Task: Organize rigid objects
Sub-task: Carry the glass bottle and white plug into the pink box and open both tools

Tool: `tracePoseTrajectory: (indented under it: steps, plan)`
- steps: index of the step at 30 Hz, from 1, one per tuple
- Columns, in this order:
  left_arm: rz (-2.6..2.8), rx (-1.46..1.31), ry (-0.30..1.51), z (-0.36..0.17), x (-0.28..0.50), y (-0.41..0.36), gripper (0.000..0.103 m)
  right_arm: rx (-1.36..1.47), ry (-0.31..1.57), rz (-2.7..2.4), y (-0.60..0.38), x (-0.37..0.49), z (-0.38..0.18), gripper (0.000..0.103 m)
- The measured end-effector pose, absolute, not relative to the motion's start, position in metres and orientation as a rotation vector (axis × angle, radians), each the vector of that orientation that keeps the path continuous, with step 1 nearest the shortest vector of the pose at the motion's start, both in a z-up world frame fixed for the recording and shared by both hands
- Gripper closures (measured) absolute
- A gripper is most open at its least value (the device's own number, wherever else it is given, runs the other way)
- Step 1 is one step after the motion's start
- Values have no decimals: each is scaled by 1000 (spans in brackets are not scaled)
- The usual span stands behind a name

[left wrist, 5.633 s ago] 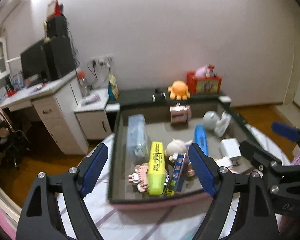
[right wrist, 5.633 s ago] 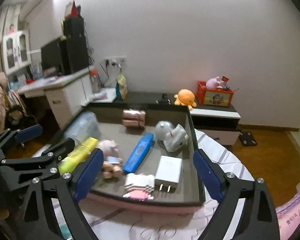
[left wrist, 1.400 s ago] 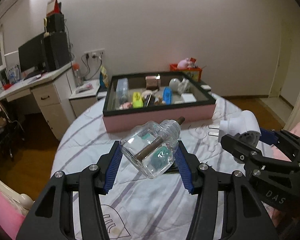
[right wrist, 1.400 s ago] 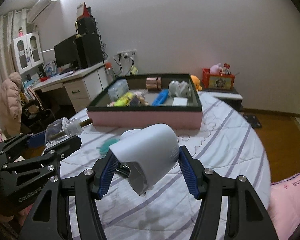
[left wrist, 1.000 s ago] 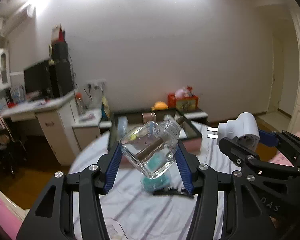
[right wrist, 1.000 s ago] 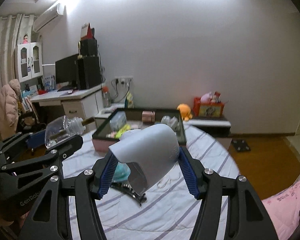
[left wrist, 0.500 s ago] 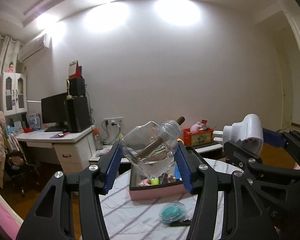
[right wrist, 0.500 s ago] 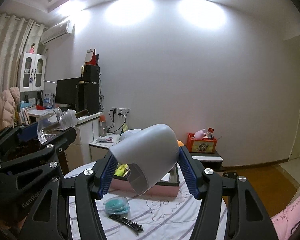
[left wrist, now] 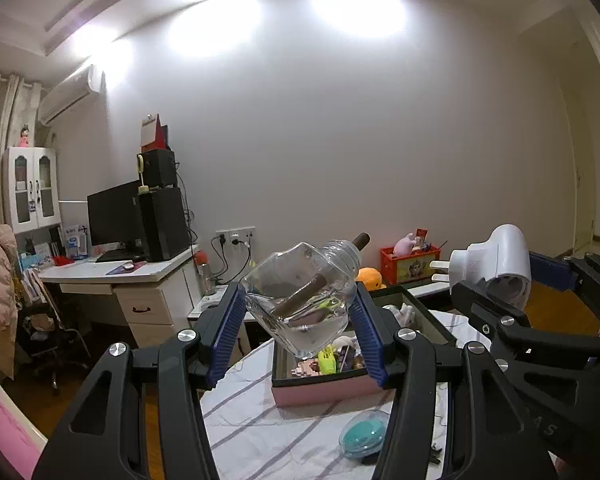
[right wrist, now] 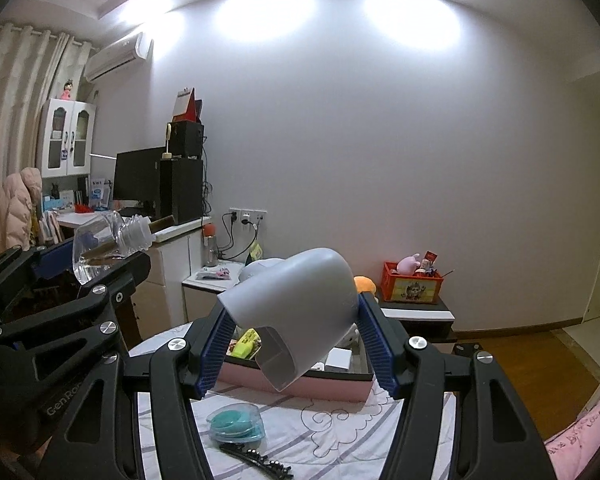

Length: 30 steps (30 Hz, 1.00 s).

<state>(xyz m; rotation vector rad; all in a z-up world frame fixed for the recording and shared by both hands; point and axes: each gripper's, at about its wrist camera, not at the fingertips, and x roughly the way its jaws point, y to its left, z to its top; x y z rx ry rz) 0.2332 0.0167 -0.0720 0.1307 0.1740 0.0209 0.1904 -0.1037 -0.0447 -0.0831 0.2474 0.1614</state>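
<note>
Looked like mid-carry: left gripper (left wrist: 298, 312) clamped on the bottle (left wrist: 302, 296), right gripper (right wrist: 296, 344) clamped on the plug (right wrist: 296, 304), both held high above the table (right wrist: 340, 436), pointing level at the wall. Next they'd probably need to drop toward the tray (right wrist: 300, 388).

The left gripper (left wrist: 300, 330) is showing matte black plastic arms with triangular cut-outs, silver round screw heads at the joints, and ribbed blue pads (left wrist: 228, 336) lining its fingers. The right gripper (right wrist: 294, 342) is wearing the same black frame, silver screws and blue ribbed pads (right wrist: 374, 346). Pale raised lettering is showing on each gripper's side, only partly readable.
</note>
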Motion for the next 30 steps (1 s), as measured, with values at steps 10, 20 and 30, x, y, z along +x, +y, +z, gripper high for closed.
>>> tracePoseTrajectory:
  steps: [10,20,30]
  plan:
    - [-32,182,282,-90,340,12,49,-142,322,137,-98,275,-62,41]
    - [-90,189,556,-166,467,3,49,-158,557,132,-106,390,-128,41]
    - [-27,266,631,-200,500,-7,37,-176,669,136,-108,432,-178,39]
